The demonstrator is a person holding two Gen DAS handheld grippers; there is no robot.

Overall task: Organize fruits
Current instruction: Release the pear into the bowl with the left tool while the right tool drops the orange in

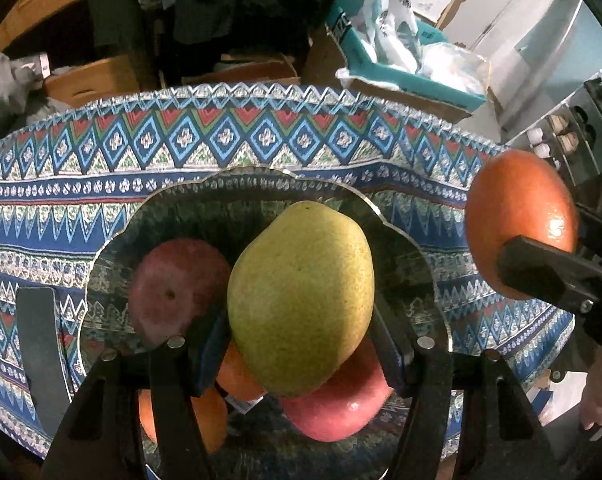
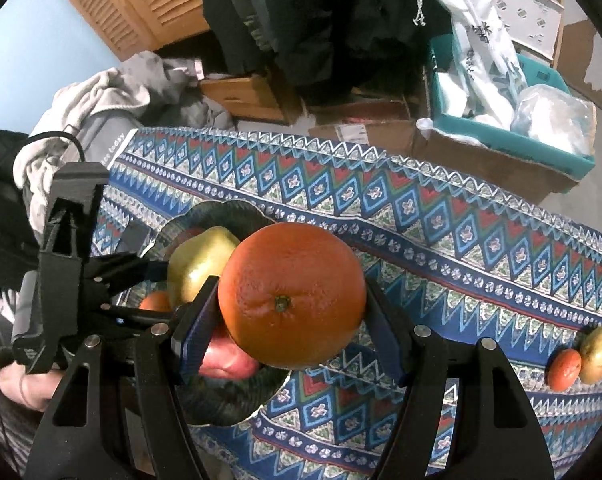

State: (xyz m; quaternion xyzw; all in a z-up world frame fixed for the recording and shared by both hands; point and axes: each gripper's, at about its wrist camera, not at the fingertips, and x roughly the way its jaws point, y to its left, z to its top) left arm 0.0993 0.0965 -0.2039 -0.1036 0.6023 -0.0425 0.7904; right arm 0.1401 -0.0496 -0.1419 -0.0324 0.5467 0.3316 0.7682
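Over the bowl, the left gripper clamps a pear and the right gripper an orange (both gripped firmly) — released onto the piled fruit, either may roll out.

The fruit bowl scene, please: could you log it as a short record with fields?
left gripper: shut on the pear, above the glass bowl
right gripper: shut on an orange, beside the bowl
in bowl: two red apples, oranges
loose on tablecloth: small orange, second pear
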